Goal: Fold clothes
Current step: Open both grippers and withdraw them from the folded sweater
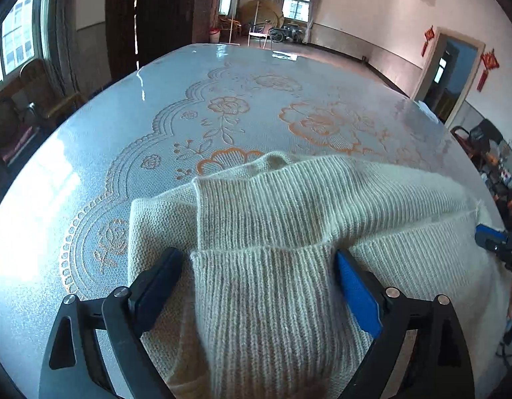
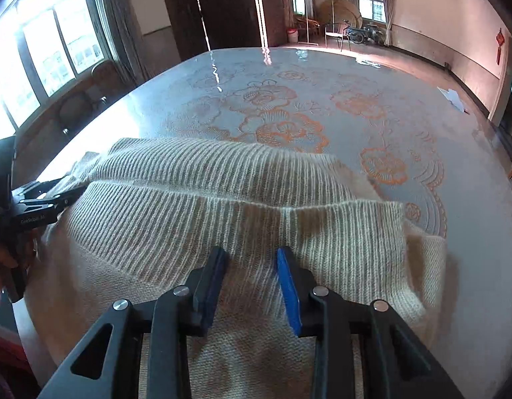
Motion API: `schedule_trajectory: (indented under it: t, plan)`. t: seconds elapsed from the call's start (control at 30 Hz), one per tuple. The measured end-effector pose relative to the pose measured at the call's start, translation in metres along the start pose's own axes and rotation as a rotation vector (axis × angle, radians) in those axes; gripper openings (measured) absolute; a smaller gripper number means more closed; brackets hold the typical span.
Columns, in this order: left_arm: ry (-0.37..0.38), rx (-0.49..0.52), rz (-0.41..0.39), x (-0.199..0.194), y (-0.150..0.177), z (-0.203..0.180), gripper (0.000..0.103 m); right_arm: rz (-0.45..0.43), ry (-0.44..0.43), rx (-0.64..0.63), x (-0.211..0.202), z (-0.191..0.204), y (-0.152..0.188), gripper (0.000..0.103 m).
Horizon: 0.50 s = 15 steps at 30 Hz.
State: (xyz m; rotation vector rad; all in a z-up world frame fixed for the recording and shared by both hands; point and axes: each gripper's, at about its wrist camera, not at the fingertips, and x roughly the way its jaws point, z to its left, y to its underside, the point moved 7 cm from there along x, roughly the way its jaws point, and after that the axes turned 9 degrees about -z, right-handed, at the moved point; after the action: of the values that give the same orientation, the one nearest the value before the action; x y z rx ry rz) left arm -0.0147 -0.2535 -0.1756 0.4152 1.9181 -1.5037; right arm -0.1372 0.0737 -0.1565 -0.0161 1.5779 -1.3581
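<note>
A cream knitted sweater [image 1: 289, 219] lies folded over on the table, its ribbed hem doubled back across the body. It also shows in the right wrist view [image 2: 222, 206]. My left gripper [image 1: 259, 259] is open wide, its jaws either side of a ribbed fold near the sweater's left end. My right gripper [image 2: 252, 256] is open with a narrower gap, its fingers just above the ribbed band near the sweater's right end. The left gripper's body [image 2: 33, 206] shows at the left edge of the right wrist view. Neither gripper holds cloth.
The round table [image 1: 156, 106] has a pale blue cloth with orange flower patterns. Chairs [image 1: 53, 99] stand by the windows on the left. A dark cabinet, a doorway and clutter [image 1: 488, 153] lie beyond the table's edges.
</note>
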Motion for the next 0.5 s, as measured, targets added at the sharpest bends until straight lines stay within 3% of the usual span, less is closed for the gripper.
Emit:
schedule_trajectory:
  t: [0.07, 0.17, 0.33, 0.4, 0.5]
  plan:
    - [0.012, -0.024, 0.001, 0.002, -0.002, 0.004, 0.097, -0.029, 0.088, 0.046, -0.006, -0.024, 0.002, 0.017]
    - [-0.004, 0.027, 0.015, 0.008, -0.002, -0.005, 0.101, -0.043, 0.148, 0.14, -0.015, -0.054, 0.005, 0.016]
    - [-0.001, 0.009, 0.032, 0.01, -0.009, -0.006, 0.102, -0.041, 0.145, 0.272, -0.035, -0.061, 0.001, 0.032]
    - [-0.022, -0.025, 0.002, -0.003, -0.017, -0.004, 0.102, -0.044, 0.121, 0.216, -0.037, -0.043, -0.008, 0.034]
    - [-0.112, -0.013, -0.124, -0.027, -0.031, 0.001, 0.102, -0.039, 0.072, 0.05, -0.025, -0.006, -0.025, 0.036]
